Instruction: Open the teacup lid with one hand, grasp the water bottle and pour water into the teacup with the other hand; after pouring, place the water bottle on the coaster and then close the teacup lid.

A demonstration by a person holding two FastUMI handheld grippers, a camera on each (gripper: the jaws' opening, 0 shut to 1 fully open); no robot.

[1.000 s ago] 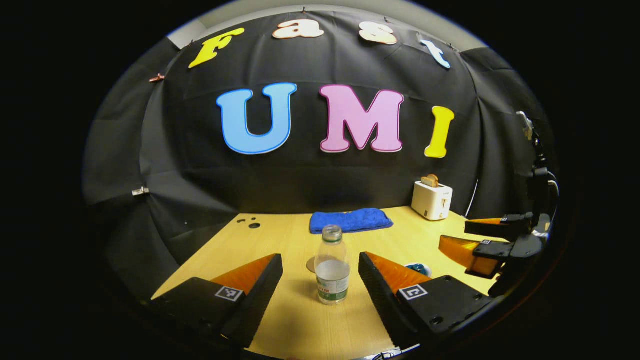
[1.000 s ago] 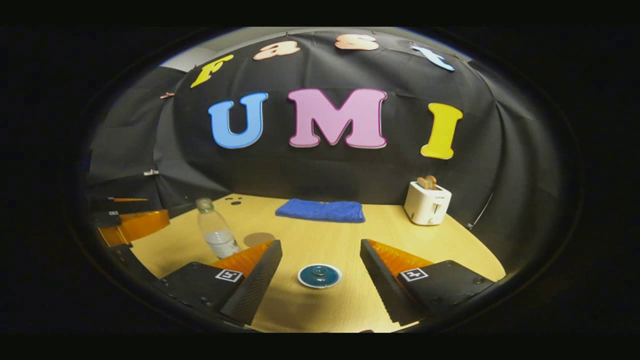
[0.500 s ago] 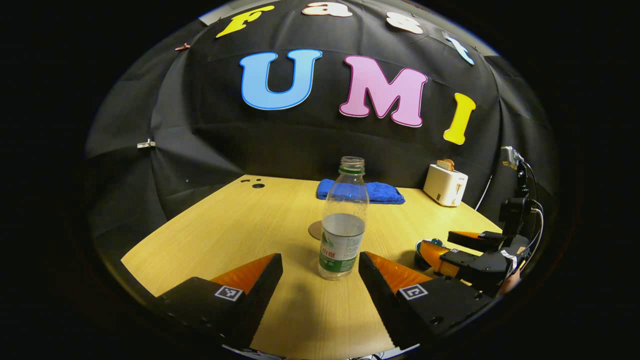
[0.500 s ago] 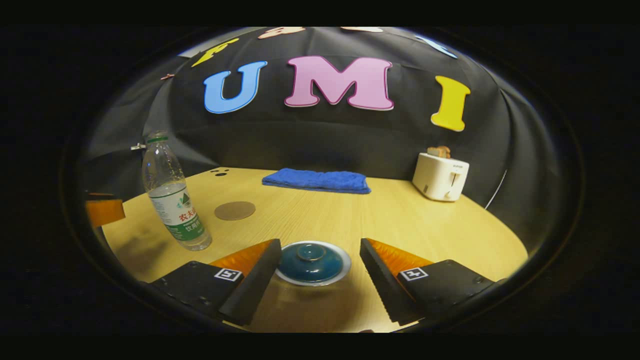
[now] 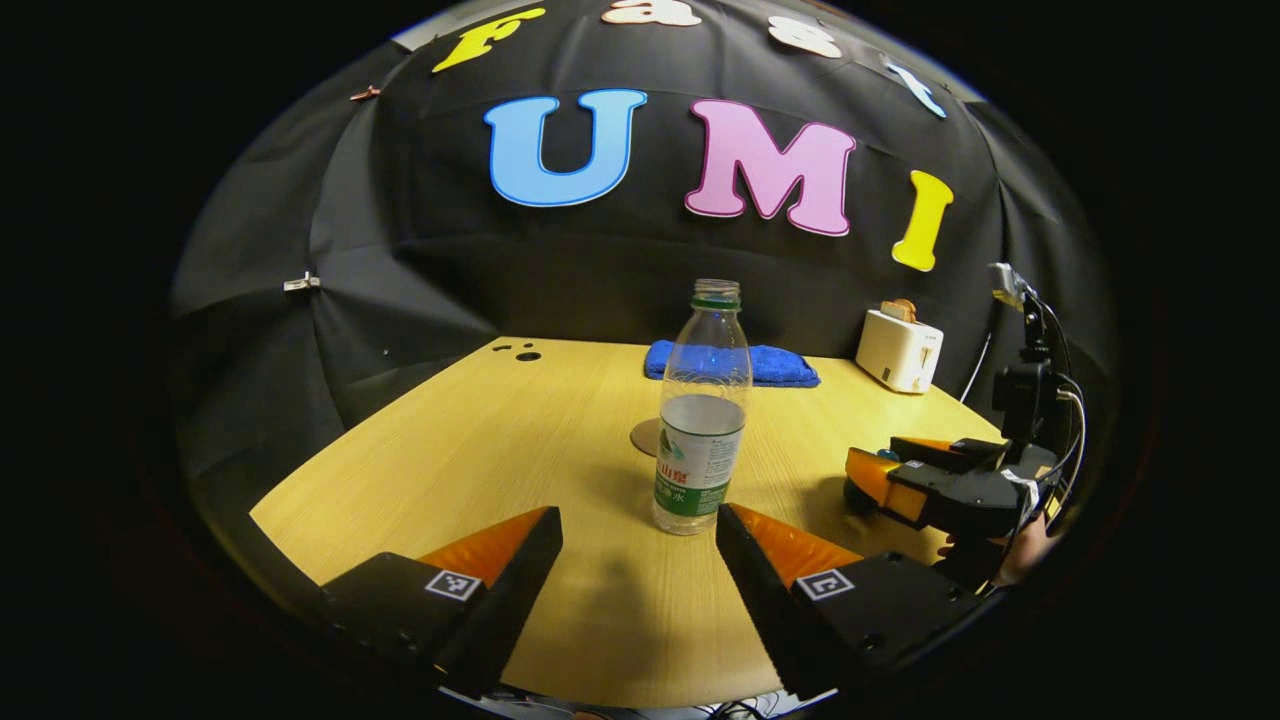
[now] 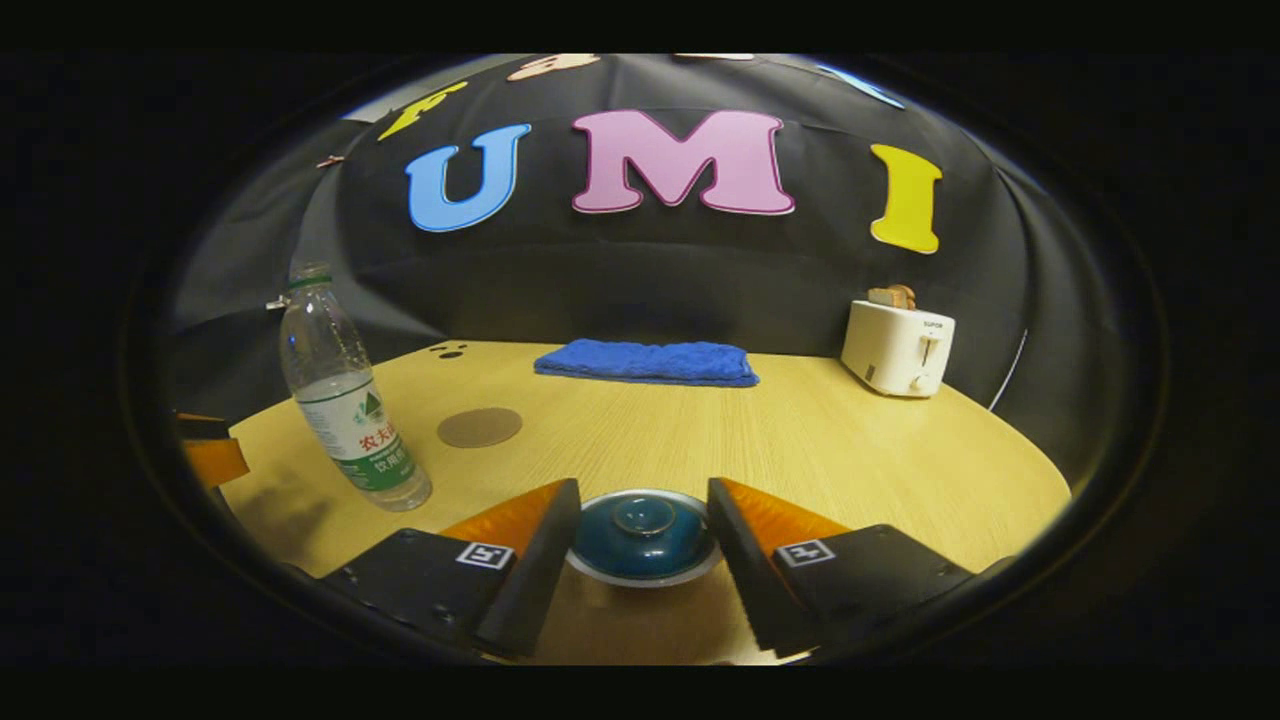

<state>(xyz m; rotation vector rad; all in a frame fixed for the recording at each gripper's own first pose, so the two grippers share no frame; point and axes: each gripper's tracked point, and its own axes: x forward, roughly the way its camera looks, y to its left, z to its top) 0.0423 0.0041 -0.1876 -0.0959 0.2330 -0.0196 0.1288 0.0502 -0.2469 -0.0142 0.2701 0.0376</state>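
right gripper [image 6: 643,535] low over the table [image 6: 850,450], its fingers parted and flanking the teacup lid [image 6: 643,520] without visibly pressing it; the lid's knob lies on the midline between them, so the closing axis runs left to right across it. left gripper [image 5: 638,555] open, the upright water bottle [image 5: 702,410] just beyond its tips, slightly right of centre. coaster [image 6: 480,427] lies farther back, behind the bottle.

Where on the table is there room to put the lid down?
Bare wood lies between the teacup lid, the blue towel and the toaster, and left of the water bottle. It is crowded where the bottle stands by the coaster, and where the right gripper flanks the lid.
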